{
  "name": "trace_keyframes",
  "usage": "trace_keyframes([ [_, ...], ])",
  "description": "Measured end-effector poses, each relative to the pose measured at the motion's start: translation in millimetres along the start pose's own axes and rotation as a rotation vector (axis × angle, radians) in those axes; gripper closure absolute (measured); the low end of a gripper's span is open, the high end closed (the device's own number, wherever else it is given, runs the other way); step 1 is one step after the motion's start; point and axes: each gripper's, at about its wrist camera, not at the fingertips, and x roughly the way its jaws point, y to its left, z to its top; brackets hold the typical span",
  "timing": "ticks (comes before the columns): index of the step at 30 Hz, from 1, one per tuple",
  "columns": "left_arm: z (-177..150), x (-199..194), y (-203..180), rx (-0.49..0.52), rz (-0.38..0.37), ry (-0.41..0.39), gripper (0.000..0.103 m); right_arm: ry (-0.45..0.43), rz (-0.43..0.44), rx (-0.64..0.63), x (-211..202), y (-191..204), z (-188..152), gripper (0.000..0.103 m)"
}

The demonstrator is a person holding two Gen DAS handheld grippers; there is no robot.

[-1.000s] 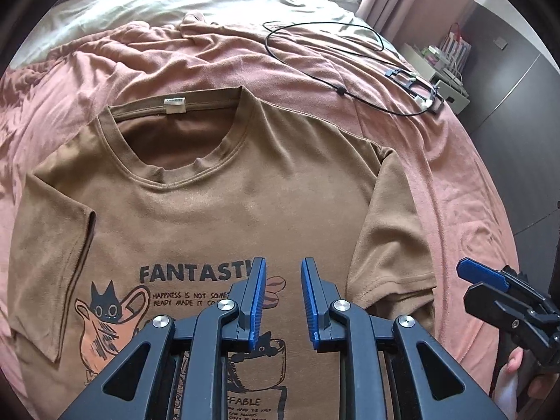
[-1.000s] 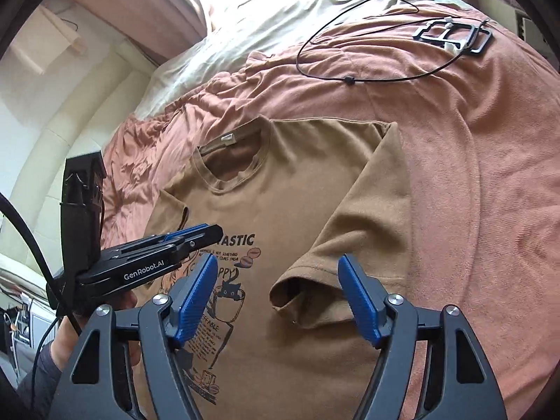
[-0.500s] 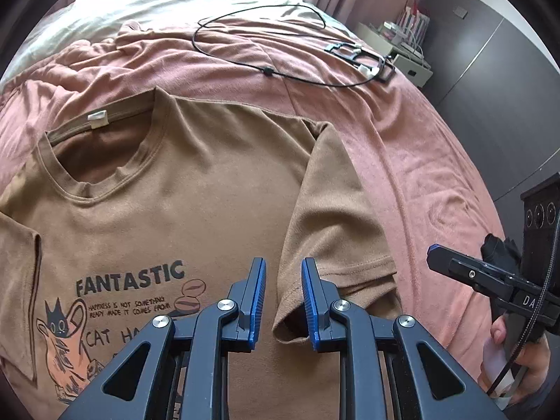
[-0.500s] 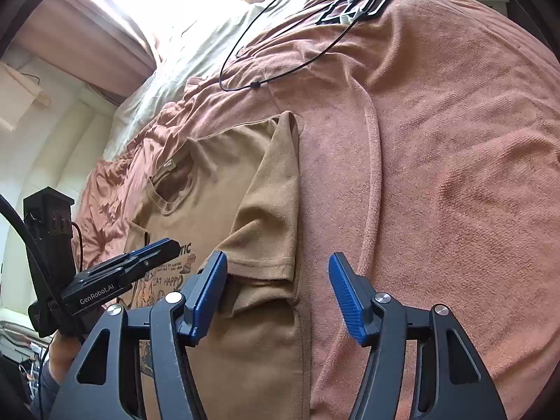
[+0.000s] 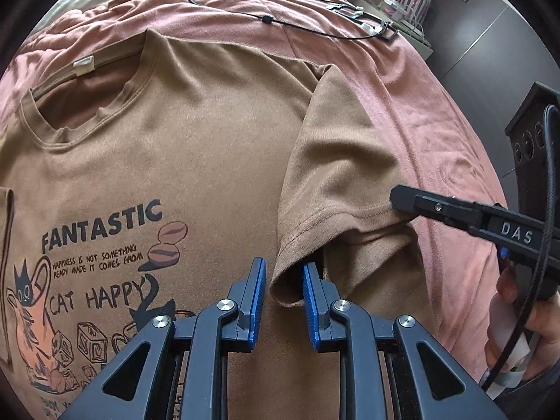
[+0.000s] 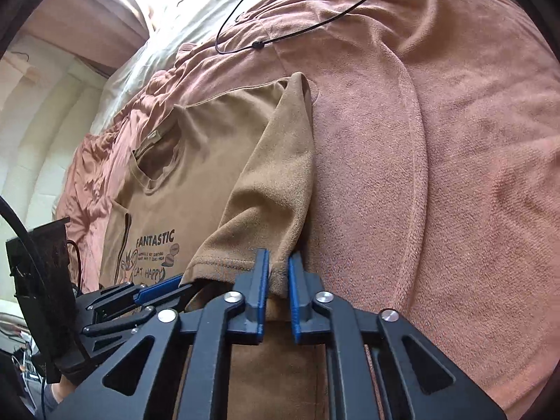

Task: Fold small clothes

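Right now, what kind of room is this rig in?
Most likely a bedroom. The brown T-shirt lies on a bed with a pink blanket, a pale sheet near the head, and a curtain by a bright window.

Brown T-shirt (image 5: pixel 210 147) lying face up (cat print, "FANTASTIC"), collar far, one sleeve (image 5: pixel 336 189) folded inward, hem lifted.

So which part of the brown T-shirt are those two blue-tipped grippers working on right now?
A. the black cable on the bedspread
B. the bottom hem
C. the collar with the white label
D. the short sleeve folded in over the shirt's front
D: the right gripper is pinched on the hem of the folded-in sleeve, and the left gripper straddles that hem's other corner; the collar lies untouched.
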Motion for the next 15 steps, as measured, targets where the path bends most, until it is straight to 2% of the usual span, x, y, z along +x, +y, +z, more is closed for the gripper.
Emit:
trace_keyframes([
  [4,-10.0,4.3,7.2,-0.026,-0.033,0.013,0.08,-0.015,-0.008,-0.02,-6.2,9.5,6.5,0.102],
  [10,-22.4,-2.4,13.0,-0.004,-0.11,0.018,0.08,-0.046,0.013,-0.048,-16.7,31.5,17.2,0.102],
  [15,-27.3,-12.7,28.1,-0.002,-0.124,0.033,0.08,-0.063,0.036,-0.088,-13.4,55.8,28.6,0.102],
])
